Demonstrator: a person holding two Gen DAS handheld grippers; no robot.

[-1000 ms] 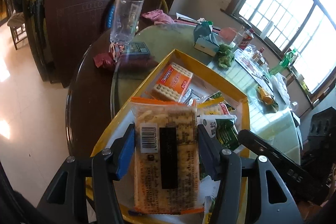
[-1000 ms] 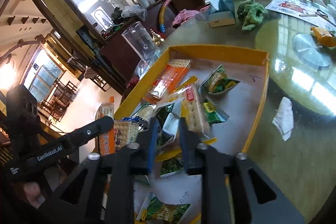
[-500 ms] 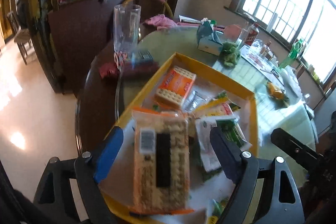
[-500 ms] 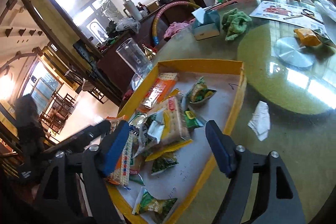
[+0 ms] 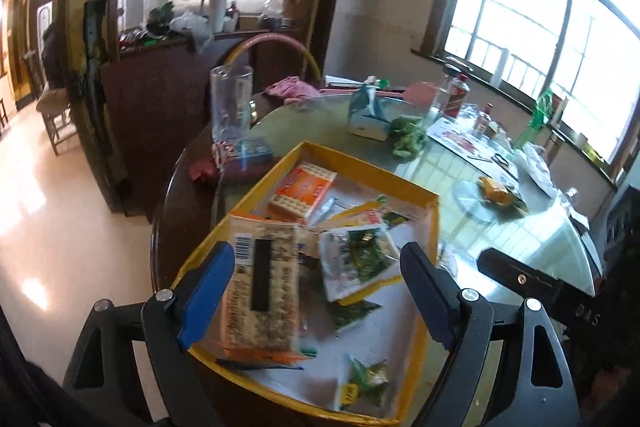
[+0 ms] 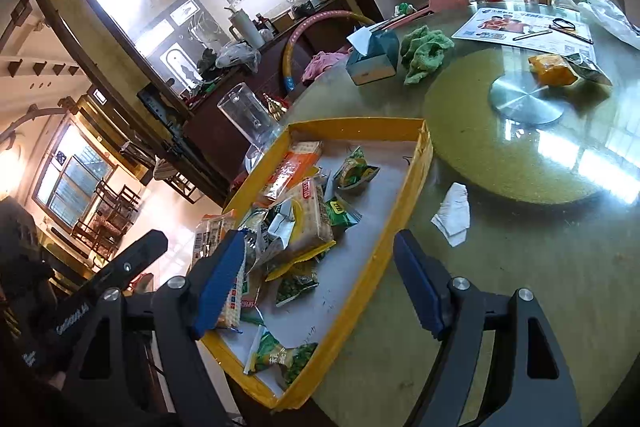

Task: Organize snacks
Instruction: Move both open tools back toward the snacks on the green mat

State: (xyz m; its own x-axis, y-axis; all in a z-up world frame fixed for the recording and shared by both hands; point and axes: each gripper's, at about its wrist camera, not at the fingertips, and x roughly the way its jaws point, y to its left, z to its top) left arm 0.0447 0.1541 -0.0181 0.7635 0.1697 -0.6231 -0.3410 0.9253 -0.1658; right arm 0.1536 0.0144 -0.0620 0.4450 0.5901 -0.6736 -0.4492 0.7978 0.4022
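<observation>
While angled down over the yellow tray (image 5: 432,227), both grippers' fingers gape wide; nothing held.

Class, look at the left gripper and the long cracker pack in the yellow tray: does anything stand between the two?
Nothing visible does. The left gripper hangs open above the yellow tray, and the cracker pack lies by its left finger with no other snack over it. The green packets lie to its right, not on top.
</observation>
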